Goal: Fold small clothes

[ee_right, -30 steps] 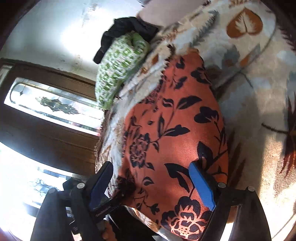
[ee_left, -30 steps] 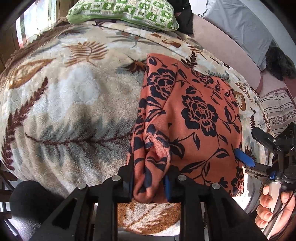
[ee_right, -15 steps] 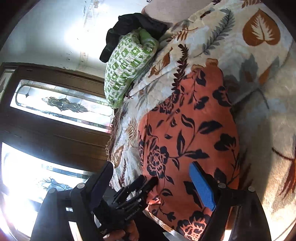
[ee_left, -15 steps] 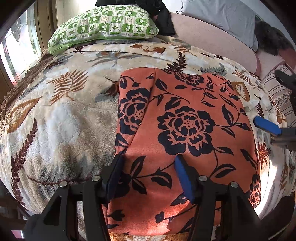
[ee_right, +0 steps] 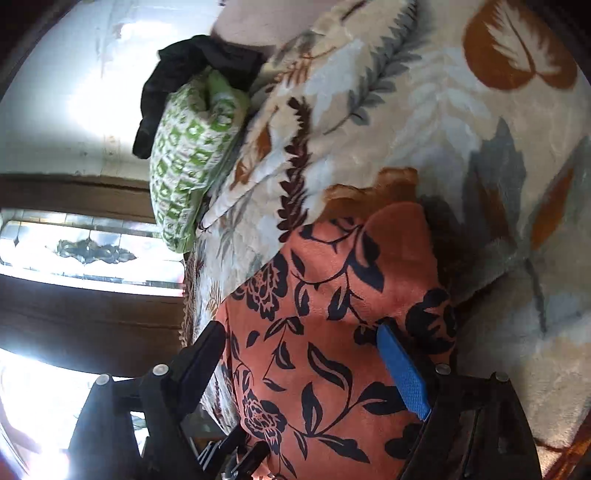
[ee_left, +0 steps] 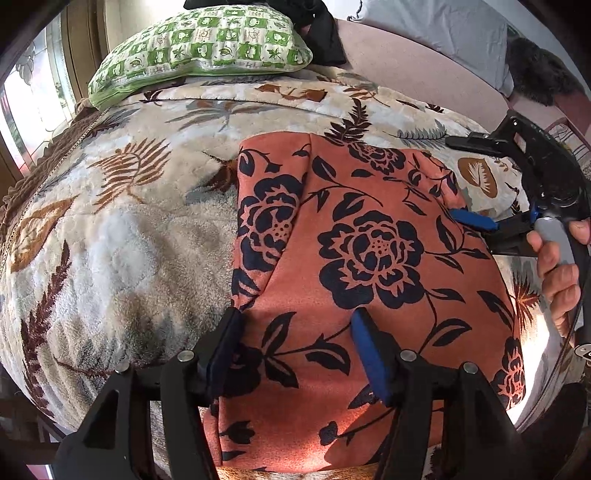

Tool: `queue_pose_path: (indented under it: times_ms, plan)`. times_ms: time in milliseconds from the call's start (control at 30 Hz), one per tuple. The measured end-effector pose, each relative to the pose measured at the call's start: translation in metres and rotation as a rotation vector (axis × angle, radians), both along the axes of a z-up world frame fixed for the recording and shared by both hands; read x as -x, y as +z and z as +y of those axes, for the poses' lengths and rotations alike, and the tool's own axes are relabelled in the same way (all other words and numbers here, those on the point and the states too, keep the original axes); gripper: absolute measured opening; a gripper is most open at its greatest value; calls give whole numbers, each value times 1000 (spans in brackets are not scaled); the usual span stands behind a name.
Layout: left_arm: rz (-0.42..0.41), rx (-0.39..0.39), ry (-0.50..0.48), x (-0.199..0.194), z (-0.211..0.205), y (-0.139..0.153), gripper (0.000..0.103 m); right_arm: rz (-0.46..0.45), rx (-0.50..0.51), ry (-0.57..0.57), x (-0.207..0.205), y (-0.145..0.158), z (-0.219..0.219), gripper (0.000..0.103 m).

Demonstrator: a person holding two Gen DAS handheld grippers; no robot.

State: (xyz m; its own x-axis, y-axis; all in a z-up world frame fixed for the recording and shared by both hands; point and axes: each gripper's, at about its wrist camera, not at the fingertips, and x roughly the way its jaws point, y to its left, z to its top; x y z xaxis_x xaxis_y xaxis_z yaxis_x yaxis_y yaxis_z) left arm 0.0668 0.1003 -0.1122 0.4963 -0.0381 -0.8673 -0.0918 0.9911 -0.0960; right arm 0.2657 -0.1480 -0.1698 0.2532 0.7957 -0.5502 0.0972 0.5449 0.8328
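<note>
Orange floral garment | flat on leaf-print blanket | green pillow beyond | both jaws wide, empty

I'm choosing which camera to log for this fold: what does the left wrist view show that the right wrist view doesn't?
Only the left wrist view shows the right gripper from outside, the hand holding it, and grey bedding at the back. Only the right wrist view shows the wood-framed window. Both show the orange floral garment lying on the leaf-print blanket, the green pillow, and open jaws on the left gripper.
</note>
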Motion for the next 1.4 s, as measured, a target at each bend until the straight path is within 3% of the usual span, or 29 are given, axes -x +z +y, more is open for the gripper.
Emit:
queue_pose_path:
  times_ms: [200, 267, 367, 400, 467, 533, 600, 667, 700, 767, 867, 967, 1067, 1100, 1267, 1400]
  plan:
    - [-5, 3, 12, 0, 0, -2, 64, -109, -38, 70, 50, 50, -1, 87]
    - [-7, 5, 12, 1, 1, -1, 64, -116, -69, 104, 76, 51, 1, 88]
    - [-4, 5, 10, 0, 0, -1, 65, -68, 31, 143, 98, 17, 7, 88]
    - [-5, 2, 7, 1, 0, 0, 65, -67, 1, 107, 102, 12, 3, 87]
    - [-8, 15, 13, 3, 4, 4, 65, -76, -15, 76, 107, 27, -2, 88]
    - [-27, 49, 49, 9, 11, 13, 65, -138, 2, 103, 117, 48, 0, 88]
    - [-70, 95, 76, 20, 19, 23, 65, -196, -43, 129, 133, 61, 1, 88]
    - [-61, 92, 89, 26, 22, 20, 65, -177, -32, 142, 144, 49, 2, 88]
    - [-27, 76, 81, 25, 21, 13, 65, -117, 4, 147, 145, 29, 3, 88]
    - [60, 27, 70, 20, 18, -7, 66, -30, -53, 126, 149, -1, -5, 88]
    - [49, 62, 110, 24, 24, -5, 67, -102, -62, 141, 157, 24, -4, 88]
    - [0, 1, 84, 24, 15, 8, 67, -176, -74, 229, 168, 43, 1, 88]
    - [9, -20, 64, 20, 9, 8, 67, -74, -5, 224, 173, 8, 0, 90]
    - [25, -29, 61, 19, 9, 5, 67, -59, -30, 201, 175, 2, -3, 90]
    - [10, -17, 81, 21, 13, 9, 67, -169, -76, 189, 182, 37, -17, 90]
    - [-43, -31, 52, 13, 5, 27, 67, -139, -23, 76, 172, 30, -52, 90]
